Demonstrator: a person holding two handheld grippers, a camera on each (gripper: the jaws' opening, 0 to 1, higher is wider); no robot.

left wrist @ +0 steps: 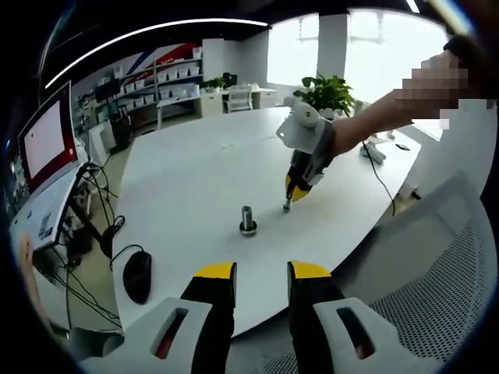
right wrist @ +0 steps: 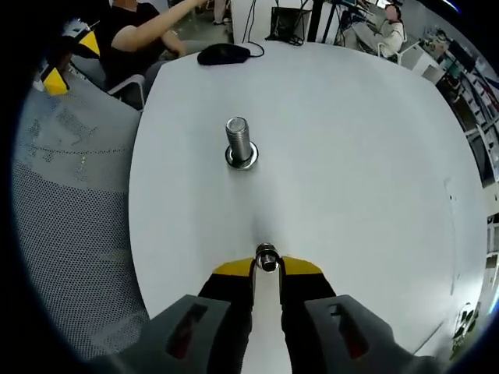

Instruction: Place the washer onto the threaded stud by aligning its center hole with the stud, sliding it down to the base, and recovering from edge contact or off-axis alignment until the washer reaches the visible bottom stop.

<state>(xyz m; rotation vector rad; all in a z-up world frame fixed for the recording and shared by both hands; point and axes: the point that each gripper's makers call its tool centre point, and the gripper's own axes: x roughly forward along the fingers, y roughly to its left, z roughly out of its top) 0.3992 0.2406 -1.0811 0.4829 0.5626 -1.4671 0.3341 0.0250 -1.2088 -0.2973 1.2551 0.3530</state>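
Fingers of the right gripper [right wrist: 267, 269] pinch the washer [right wrist: 267, 258] low over the surface [right wrist: 351, 156], stud [right wrist: 238, 140] ahead; left gripper [left wrist: 262, 274] fingers released, held back, likely clearing room.

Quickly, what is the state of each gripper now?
Left gripper: open, holding nothing.
Right gripper: closed on the washer, apart from the threaded stud.
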